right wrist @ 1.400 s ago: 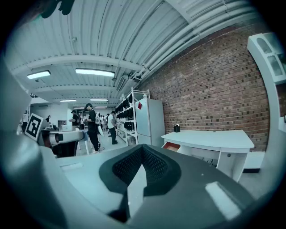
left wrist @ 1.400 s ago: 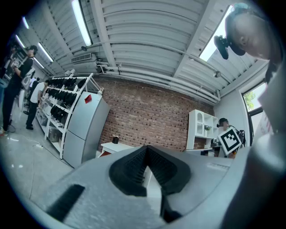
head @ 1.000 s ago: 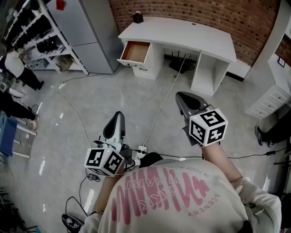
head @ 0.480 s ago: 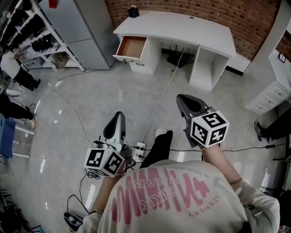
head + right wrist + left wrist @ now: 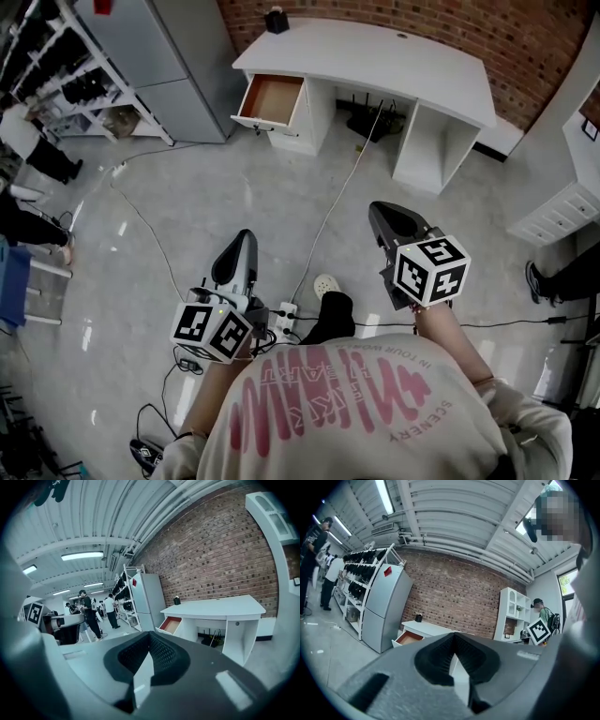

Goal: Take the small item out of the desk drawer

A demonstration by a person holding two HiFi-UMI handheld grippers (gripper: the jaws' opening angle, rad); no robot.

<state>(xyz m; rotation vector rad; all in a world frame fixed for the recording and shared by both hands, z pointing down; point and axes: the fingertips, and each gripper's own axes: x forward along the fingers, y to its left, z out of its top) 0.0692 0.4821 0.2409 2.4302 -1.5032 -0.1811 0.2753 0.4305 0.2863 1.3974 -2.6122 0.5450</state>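
A grey polished floor [image 5: 234,187] runs to a red brick wall [image 5: 450,28]; against that wall, well ahead of both claws, stands the white bench [image 5: 394,56]; a drawer [image 5: 272,99] at its left end is pulled out, straight ahead of the left claw [image 5: 243,236] and ahead and to the left of the right claw [image 5: 379,208]; the drawer's inside shows brown, and the small item cannot be made out from so far off. Both claws hang side by side above the floor; the left claw's jaws are pressed together on nothing, and so are the right claw's. A small black object [image 5: 276,19] sits on the bench's far left corner; a grey cabinet [image 5: 178,66] stands beyond the left claw, left of the drawer; a white power strip [image 5: 284,314] lies on the floor between the claws; a cable [image 5: 337,202] runs from it toward the bench.
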